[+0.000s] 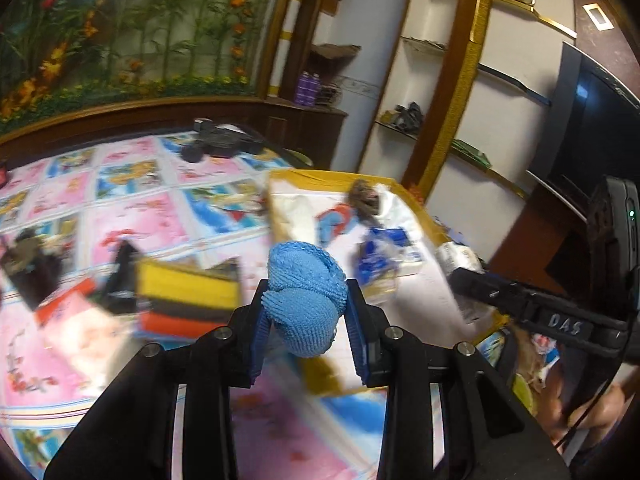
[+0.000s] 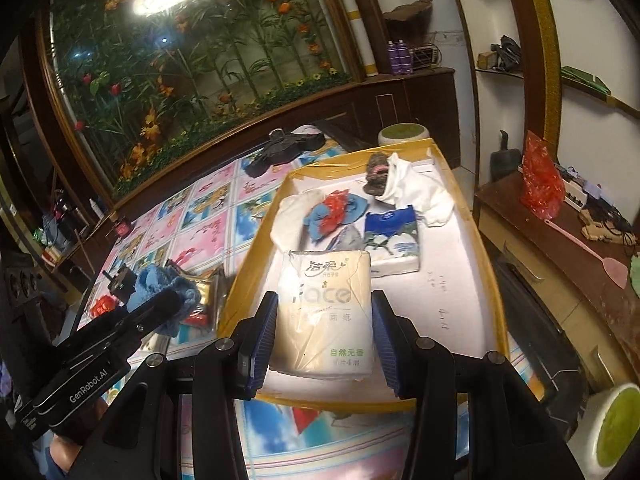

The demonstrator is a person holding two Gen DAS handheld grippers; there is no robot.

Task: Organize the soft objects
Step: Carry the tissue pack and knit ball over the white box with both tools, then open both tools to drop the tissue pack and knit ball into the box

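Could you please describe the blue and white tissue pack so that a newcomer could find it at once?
Look in the yellow-rimmed tray on the patterned table. The blue and white tissue pack lies mid-tray, below the crumpled white cloth. Unlike the cream tissue pack beside it, it shows a blue top.

I see a bed covered by a pink-and-blue patterned sheet (image 2: 208, 216), a yellow-rimmed white tray (image 2: 460, 280) resting on it, a yellow, black and red striped cloth (image 1: 188, 300) lying blurred beside the tray, dark gear (image 2: 284, 148) at my far edge.
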